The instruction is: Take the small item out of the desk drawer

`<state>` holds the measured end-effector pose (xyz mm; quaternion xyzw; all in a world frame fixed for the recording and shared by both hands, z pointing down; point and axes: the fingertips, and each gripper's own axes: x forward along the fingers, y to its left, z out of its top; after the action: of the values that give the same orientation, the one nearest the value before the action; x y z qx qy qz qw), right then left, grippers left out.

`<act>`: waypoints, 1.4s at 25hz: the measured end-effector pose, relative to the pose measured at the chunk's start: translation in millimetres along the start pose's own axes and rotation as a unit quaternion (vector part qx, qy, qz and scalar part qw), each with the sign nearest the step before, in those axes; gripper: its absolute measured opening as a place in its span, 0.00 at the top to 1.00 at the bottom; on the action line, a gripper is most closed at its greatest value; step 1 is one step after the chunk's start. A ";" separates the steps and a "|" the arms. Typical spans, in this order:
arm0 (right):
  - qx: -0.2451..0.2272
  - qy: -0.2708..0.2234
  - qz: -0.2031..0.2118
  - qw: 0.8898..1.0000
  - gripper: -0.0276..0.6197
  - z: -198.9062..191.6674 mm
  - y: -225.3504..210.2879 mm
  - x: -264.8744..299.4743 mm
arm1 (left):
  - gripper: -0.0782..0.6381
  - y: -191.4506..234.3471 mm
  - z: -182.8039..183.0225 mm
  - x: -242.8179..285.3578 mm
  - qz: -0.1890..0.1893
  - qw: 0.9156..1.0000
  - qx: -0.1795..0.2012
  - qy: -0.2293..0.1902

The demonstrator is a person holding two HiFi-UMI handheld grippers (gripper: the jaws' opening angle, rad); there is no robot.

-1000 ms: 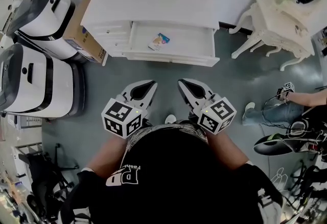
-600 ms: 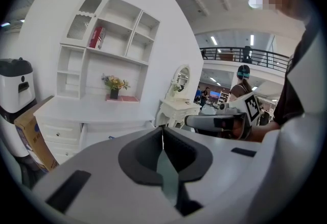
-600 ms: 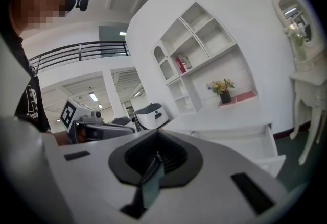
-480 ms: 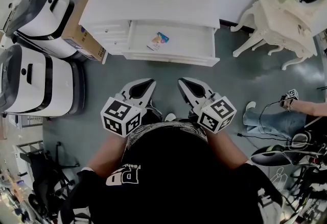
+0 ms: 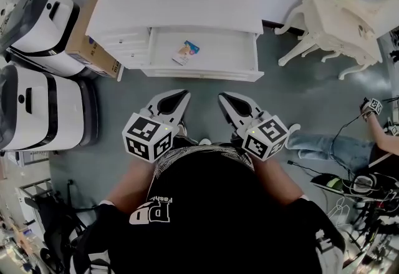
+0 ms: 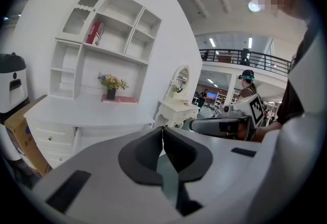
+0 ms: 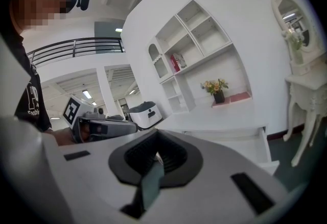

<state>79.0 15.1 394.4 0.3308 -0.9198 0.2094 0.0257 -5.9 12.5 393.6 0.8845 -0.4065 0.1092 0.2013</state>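
Item: flat packet (image 5: 185, 52), likely light, bendy, in drawer (image 5: 201, 72) at twelve o'clock.
Hold: pinch one edge.
Jaws: left gripper (image 5: 175, 100), right gripper (image 5: 230, 103) closed, empty.

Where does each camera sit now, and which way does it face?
Head view: on the person's head, steeply down at the open drawer holding the small item; shirt, forearms, left tool, right tool show.
Left gripper view: on the left tool, along its shut jaws toward the desk; right tool at right.
Right gripper view: on the right tool, along its shut jaws toward the desk; left tool at left.
Shared: all show the desk.
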 end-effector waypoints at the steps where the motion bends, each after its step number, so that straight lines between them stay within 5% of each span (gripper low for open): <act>1: 0.001 0.001 -0.003 1.000 0.94 1.0 -3.1 3.0 | 0.87 3.4 2.8 3.1 -0.001 1.000 0.001 -0.001; 18: 0.010 0.030 -0.030 0.999 0.94 27.3 -51.7 99.1 | 0.87 112.4 33.4 48.7 0.015 0.999 0.022 0.039; 35: -0.001 0.072 -0.089 0.993 0.94 37.9 -94.7 197.4 | 0.87 217.5 58.0 88.8 -0.022 0.997 0.043 0.066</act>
<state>-12.9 -183.9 431.5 0.3950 -0.8827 0.2291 0.1107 -112.7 -201.3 431.5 0.8919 -0.3678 0.1807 0.1914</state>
